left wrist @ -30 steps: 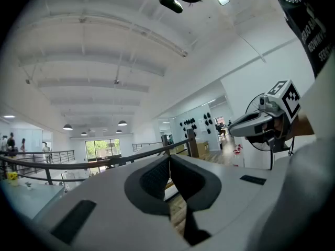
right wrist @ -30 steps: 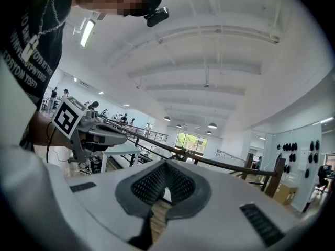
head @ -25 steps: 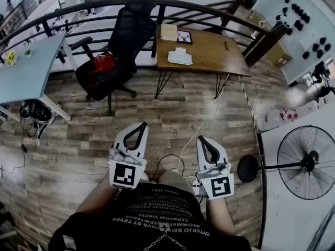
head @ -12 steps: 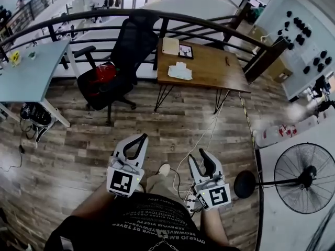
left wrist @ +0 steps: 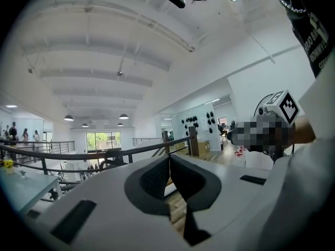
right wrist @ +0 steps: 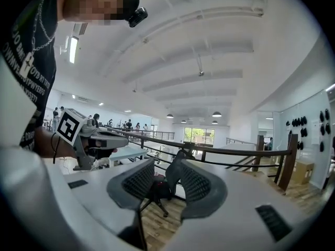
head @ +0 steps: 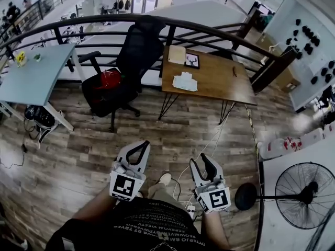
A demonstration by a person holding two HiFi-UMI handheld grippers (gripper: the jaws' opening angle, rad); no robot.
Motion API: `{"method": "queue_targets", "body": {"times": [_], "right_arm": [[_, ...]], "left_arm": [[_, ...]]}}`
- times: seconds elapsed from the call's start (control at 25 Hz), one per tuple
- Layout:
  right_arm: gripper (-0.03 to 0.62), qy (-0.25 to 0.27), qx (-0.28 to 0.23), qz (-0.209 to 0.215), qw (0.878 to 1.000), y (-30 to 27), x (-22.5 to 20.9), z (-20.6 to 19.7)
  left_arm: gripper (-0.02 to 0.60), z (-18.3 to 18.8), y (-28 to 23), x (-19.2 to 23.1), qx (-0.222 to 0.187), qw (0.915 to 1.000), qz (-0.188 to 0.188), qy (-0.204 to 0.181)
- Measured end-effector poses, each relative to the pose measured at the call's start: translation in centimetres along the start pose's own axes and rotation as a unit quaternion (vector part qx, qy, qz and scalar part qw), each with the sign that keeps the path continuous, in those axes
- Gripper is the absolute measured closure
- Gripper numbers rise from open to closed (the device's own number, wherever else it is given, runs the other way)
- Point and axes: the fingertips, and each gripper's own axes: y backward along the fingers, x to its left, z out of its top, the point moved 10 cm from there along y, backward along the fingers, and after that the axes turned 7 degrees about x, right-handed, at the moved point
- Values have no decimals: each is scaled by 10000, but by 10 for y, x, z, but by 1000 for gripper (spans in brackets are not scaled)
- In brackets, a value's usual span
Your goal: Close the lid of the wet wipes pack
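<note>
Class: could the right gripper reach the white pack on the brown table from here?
Probably not. The right gripper, its jaws just opened with nothing between them, hangs by the person's waist. The white pack lies on the brown table, across the wooden floor. Nothing blocks the way, but the person would have to walk over.

white pack point(head: 185, 81) too small, fan point(head: 306, 194) cropped

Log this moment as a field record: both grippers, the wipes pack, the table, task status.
left gripper: jaws together, nothing held
right gripper: jaws apart, have just been opening, nothing between them
wooden table: ahead, well beyond both grippers
white pack: lies on the wooden table; likely the wipes, lid state too small to tell
task status: not started; neither gripper is near the white pack
</note>
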Motion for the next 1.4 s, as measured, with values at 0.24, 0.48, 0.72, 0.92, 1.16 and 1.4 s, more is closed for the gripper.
{"method": "queue_targets", "body": {"times": [0.24,0.48,0.72,0.92,1.16,1.4], "right_arm": [[447,22,121,87,9999,-27,-34,0],[448,-83,164,97,9998,-50,-75,-3],[447,-8,102,179,9998,-64,-114,1],[447,-74,-37,243,9997,-70,-151,-1],[447,18,-198,428,9989,-74,-193,0],[448,61,-320,664,9973,-85,-212,-1]], "left_arm": [[552,-4,-43,6,183,9998,-12,61],[552,4,-93,9,218,9997,-94,74],[552,19,-134,9,241,9997,29,38],[552,29,-162,1,291,9995,112,23],[552,47,-195,-14,201,9995,216,72],[552,53,-199,-21,304,9985,459,43]]}}
